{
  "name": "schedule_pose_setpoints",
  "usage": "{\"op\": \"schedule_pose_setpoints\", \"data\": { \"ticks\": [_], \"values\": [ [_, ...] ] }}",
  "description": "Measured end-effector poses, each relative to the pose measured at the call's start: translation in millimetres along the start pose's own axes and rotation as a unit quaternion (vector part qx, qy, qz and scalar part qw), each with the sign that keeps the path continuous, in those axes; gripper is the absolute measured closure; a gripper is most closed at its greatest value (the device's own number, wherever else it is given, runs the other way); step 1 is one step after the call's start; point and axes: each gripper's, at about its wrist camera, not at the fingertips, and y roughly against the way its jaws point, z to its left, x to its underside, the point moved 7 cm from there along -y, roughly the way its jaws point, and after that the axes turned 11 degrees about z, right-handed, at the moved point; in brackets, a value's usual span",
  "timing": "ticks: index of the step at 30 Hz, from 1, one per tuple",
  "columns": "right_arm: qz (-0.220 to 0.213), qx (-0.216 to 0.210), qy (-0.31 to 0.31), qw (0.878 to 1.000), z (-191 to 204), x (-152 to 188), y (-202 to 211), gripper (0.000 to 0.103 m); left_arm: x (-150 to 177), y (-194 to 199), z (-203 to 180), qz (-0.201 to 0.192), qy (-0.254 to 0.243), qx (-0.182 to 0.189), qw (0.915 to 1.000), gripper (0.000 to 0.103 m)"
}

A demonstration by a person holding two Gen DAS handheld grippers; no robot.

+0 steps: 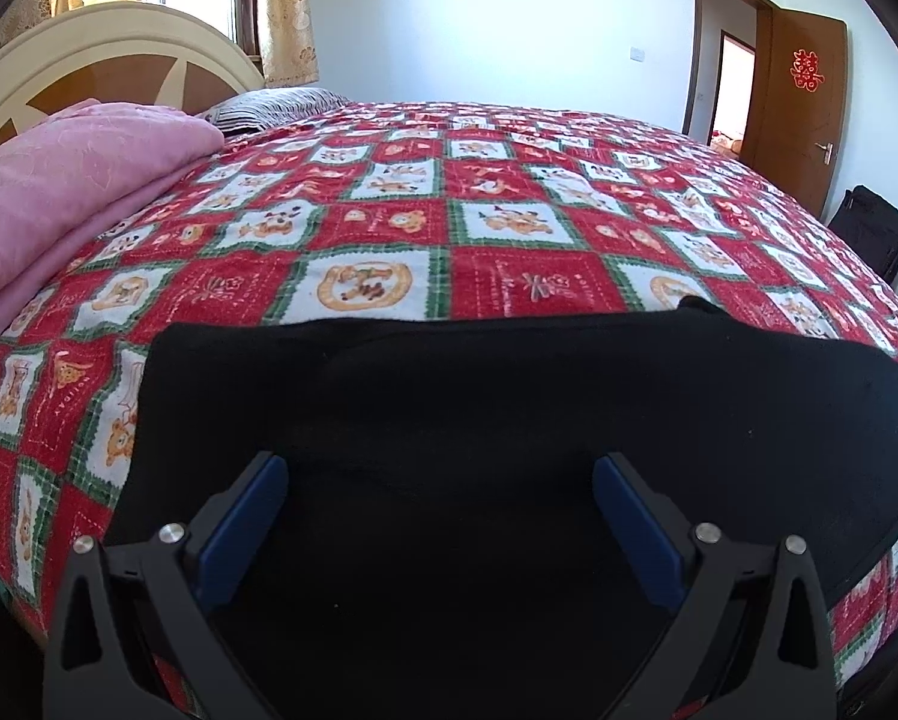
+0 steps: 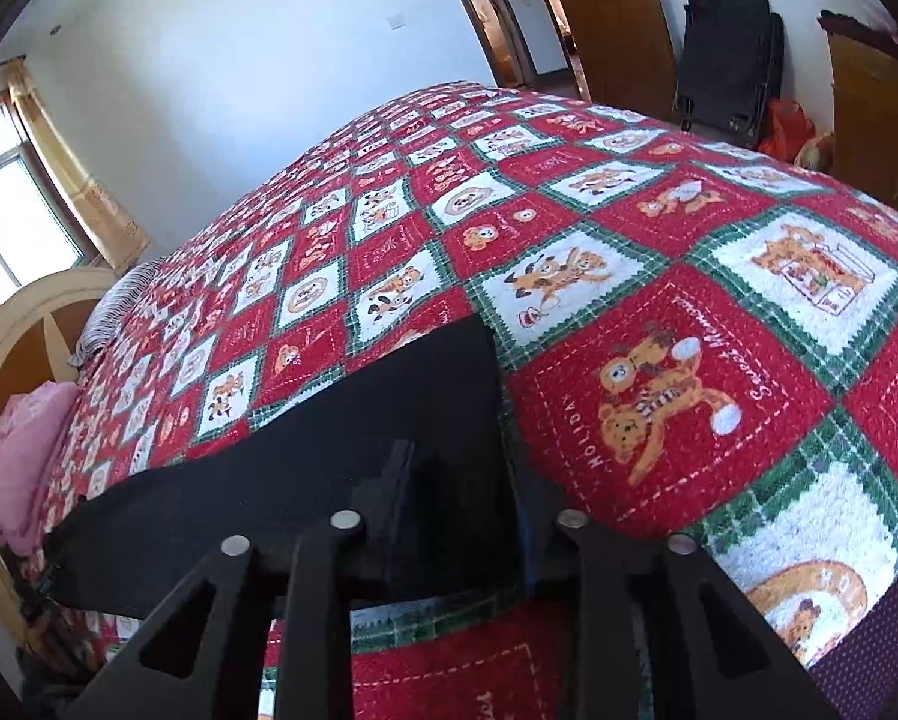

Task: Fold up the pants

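Black pants (image 1: pixel 509 420) lay flat across the near edge of the bedspread (image 1: pixel 509 228), directly under both tools. Above the pants, the left gripper (image 1: pixel 440 474) hung with its blue pads (image 1: pixel 251 516) spread wide and nothing between them. At the pants' right-hand corner, the right gripper (image 2: pixel 458 516) had its jaws drawn close around the dark cloth, though whether the pads pressed it could not be told. Left of the pants, a pink blanket (image 1: pixel 59 192) sat folded by the headboard (image 1: pixel 89 54).
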Motion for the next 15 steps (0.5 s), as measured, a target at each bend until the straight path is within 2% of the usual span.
{"op": "schedule_pose_setpoints", "data": {
  "ticks": [2,8,15],
  "values": [
    [-0.002,-0.028,-0.01,1.0,-1.2,-0.5,2.1,0.085,-2.0,3.3,1.4,0.004,0.007,0.001,1.0,0.0],
    [-0.027,-0.048,-0.023,0.998,3.3,-2.3,11.2,0.089,-10.4,21.8,-4.2,-0.012,0.0,0.004,0.9999,0.0],
    [-0.077,-0.024,0.03,0.996,44.0,-5.4,40.2,0.089,-18.1,38.2,-17.3,-0.019,-0.008,0.021,0.9996,0.0]
  ]
}}
